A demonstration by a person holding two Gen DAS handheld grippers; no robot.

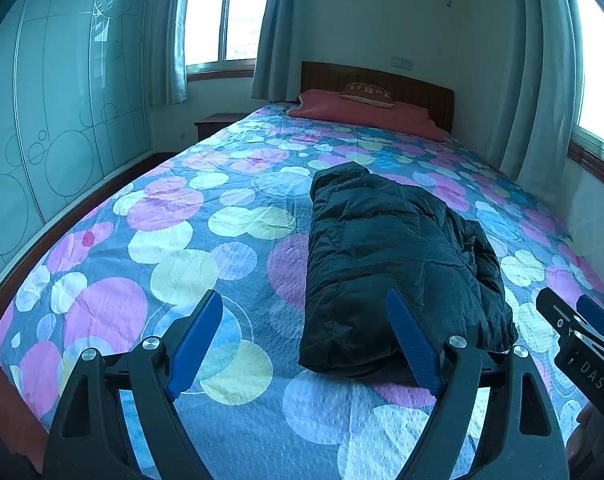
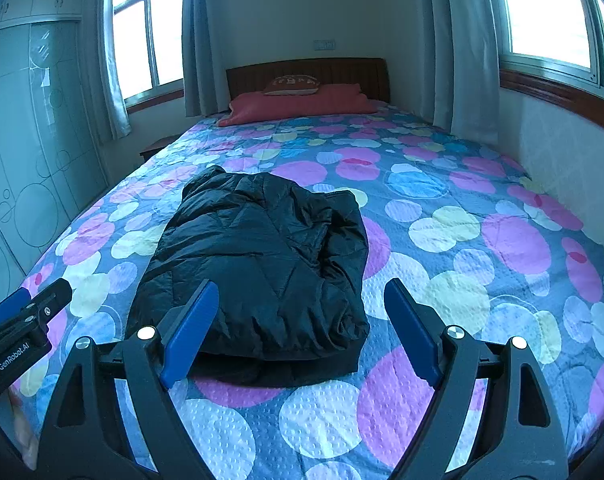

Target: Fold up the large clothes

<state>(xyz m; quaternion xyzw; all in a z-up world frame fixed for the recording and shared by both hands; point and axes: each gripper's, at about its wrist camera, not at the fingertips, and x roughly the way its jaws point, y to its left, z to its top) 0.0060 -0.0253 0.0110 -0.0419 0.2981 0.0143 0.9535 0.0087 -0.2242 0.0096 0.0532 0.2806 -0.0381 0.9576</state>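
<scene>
Both grippers, left (image 1: pixel 305 342) and right (image 2: pixel 301 330), have black arms, blue ribbed pads (image 1: pixel 195 342), silver screws; white lettering "GenRobot.AI" and "DAS" on the sides.

Home bedroom — bed (image 1: pixel 221 208), wardrobe (image 1: pixel 61 112), curtains (image 1: pixel 273 28).

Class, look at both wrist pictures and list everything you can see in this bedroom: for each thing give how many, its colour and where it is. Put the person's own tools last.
jacket: one, black, folded into a bundle on the near half of the bed
bedspread: one, blue with pink, white and yellow circles, covering the bed
pillow: one, red, at the head of the bed
cushion: one, brown, on the pillow against the headboard
headboard: one, brown wood, at the far wall
wardrobe: one, pale with circle patterns, left of the bed
windows: two, bright, far left and right wall
curtains: grey, beside the windows
left gripper: one, black with blue pads, open
right gripper: one, black with blue pads, open
</scene>
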